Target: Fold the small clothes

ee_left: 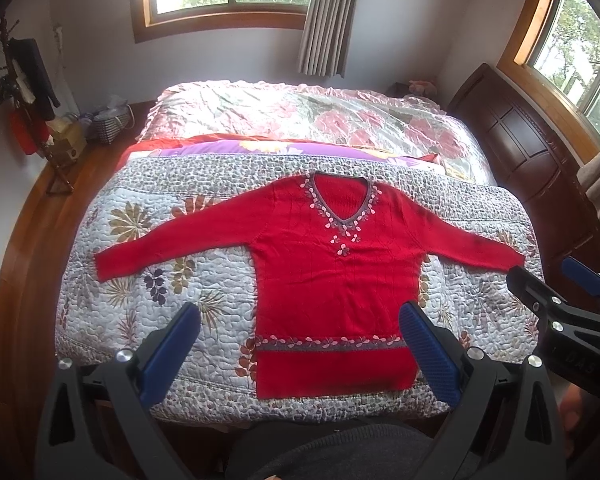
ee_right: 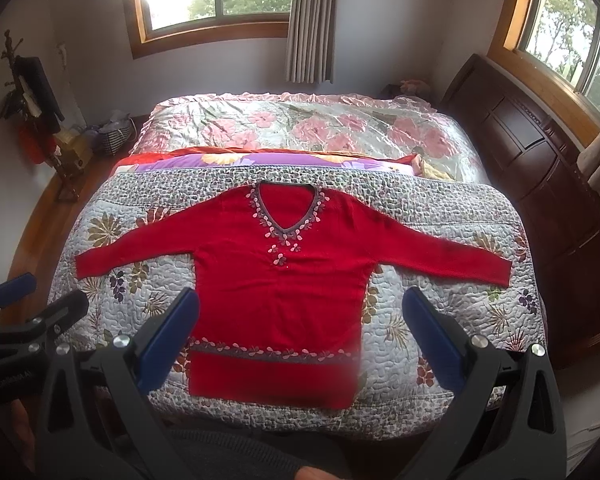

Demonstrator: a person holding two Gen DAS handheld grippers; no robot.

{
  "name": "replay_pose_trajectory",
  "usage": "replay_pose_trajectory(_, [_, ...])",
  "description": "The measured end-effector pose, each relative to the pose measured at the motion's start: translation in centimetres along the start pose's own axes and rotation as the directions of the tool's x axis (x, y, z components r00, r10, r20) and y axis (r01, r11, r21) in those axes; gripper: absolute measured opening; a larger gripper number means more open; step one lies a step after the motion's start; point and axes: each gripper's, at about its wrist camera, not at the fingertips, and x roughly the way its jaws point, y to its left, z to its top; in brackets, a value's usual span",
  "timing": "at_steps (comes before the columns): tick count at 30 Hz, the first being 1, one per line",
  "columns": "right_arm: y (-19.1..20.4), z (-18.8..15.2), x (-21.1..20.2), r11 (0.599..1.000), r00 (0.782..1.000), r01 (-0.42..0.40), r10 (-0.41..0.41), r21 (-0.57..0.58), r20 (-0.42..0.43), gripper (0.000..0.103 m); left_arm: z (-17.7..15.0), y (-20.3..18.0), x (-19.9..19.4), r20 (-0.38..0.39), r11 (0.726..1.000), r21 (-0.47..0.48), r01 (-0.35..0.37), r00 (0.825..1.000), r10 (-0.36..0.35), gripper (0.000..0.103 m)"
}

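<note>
While red sweater (ee_left: 332, 264) lies flat on bed, both hand-held grippers gape wide, empty; fold unstarted, sleeve grasp likely next.

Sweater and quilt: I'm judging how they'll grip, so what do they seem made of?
The sweater looks like a soft, matte red knit, with faint ribbing inside the neck. The quilt looks like stitched, padded cotton: puffy quilting lines, matte print. Neither fibre is certain.

Red sweater (ee_left: 332, 272), floral quilt (ee_left: 140, 280)
</note>
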Motion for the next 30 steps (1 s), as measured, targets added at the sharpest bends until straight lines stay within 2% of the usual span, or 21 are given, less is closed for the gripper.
replay_pose_trajectory(30, [-0.43, -0.10, -0.07, 1.000, 1.000, 0.007, -0.007, 0.010, 0.006, 0.100, 0.39, -0.09, -0.12, 0.010, 1.000, 0.008, 0.000, 1.000, 0.000, 0.099])
